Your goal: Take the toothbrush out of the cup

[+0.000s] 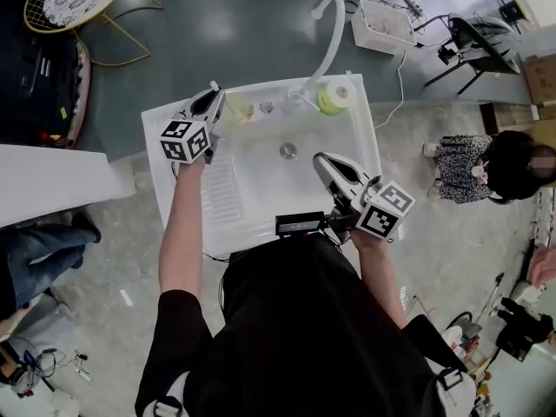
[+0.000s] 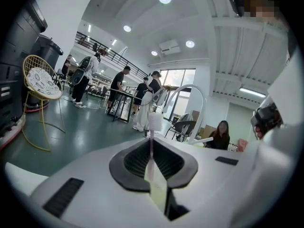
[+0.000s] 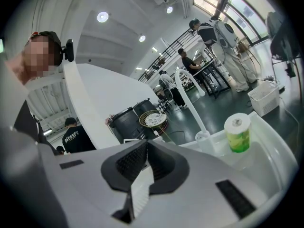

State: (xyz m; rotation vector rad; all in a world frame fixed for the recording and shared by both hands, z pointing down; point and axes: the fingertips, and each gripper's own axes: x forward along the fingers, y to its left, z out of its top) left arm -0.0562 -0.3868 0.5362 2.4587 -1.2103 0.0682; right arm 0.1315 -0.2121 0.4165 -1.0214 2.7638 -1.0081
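Forearm [image 1: 184, 224] outstretched — left tongs [image 1: 215, 95] on toothbrush [image 2: 154, 122]

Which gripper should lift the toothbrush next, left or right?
Left. The left gripper is shut on the toothbrush at the back-left corner of the sink. The right gripper is shut and empty over the sink's front right, away from it.

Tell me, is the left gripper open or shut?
The left gripper is shut on the toothbrush. In its own view the fingers pinch the thin pink handle, and the white head sticks up beyond them.
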